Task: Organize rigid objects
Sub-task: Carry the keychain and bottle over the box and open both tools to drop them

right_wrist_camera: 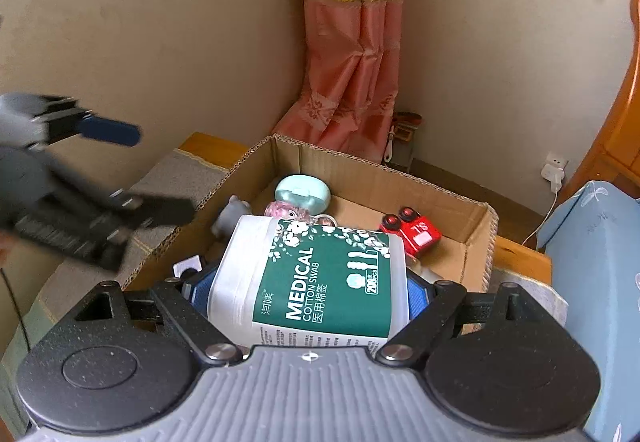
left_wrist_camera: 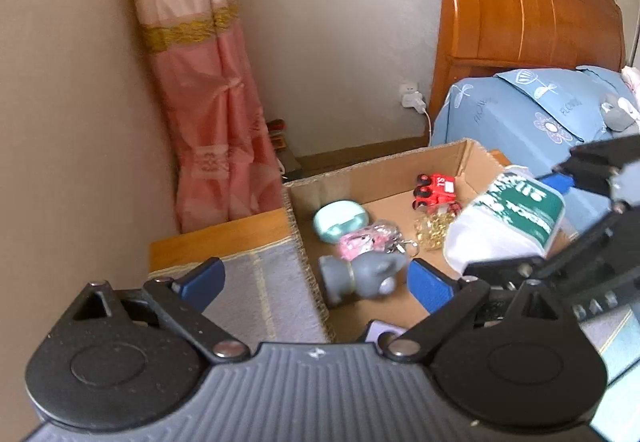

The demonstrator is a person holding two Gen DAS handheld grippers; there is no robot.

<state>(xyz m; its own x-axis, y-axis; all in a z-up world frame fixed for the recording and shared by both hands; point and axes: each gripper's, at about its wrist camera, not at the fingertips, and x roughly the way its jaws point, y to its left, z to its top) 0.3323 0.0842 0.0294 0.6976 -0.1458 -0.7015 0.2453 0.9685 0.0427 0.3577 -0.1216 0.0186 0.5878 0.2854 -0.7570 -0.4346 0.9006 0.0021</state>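
Note:
An open cardboard box holds a mint green case, a pink keychain, a grey toy figure, gold trinkets and a red toy truck. My left gripper stands open above the box's near left corner, over the grey figure, with nothing between its blue pads. My right gripper is shut on a white jar with a green "Medical Cotton Swab" label. It holds the jar on its side over the box. The left gripper appears blurred at the left.
The box rests on a grey mat over a wooden table. A bed with blue bedding and a wooden headboard stands at the right. A pink curtain hangs in the corner. A charger is plugged into the wall socket.

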